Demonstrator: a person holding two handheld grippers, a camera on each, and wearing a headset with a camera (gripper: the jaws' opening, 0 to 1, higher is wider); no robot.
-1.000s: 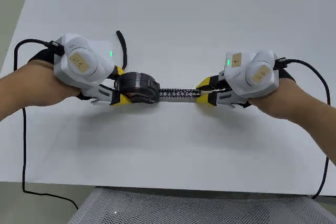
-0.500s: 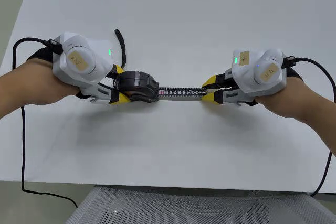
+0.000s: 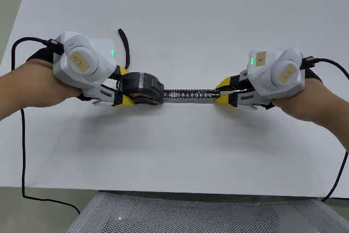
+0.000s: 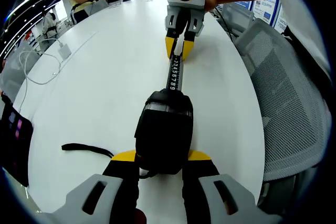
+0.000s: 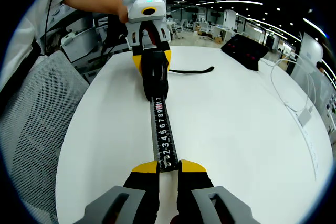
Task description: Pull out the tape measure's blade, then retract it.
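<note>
A mesh chair (image 3: 191, 216) is seen at the near edge of a white surface (image 3: 180, 20). On the surface, two hand-held tools are pointed at each other, each gripped by a hand.

The left tool (image 3: 126, 87) is clamped on the black case of a tape measure (image 3: 143, 88). The case is held between the tool's yellow-tipped jaws and rests on the surface. From the front of the case, a short length of blade (image 3: 191, 95) is drawn out straight ahead of the left tool, with its printed numbers facing up. Whether the blade touches the surface cannot be told. The blade's far end is pinched between the jaws of the right tool (image 3: 222, 91), which are closed on it.

In the right gripper view, the blade is seen running forward from between that tool's jaws to the case, with the left tool behind the case.

A black strap (image 3: 127, 47) is laid on the surface to the left of the left tool, just beside the case. A black cable (image 3: 23, 135) is trailed from the back of the left tool and over the near edge of the surface.
</note>
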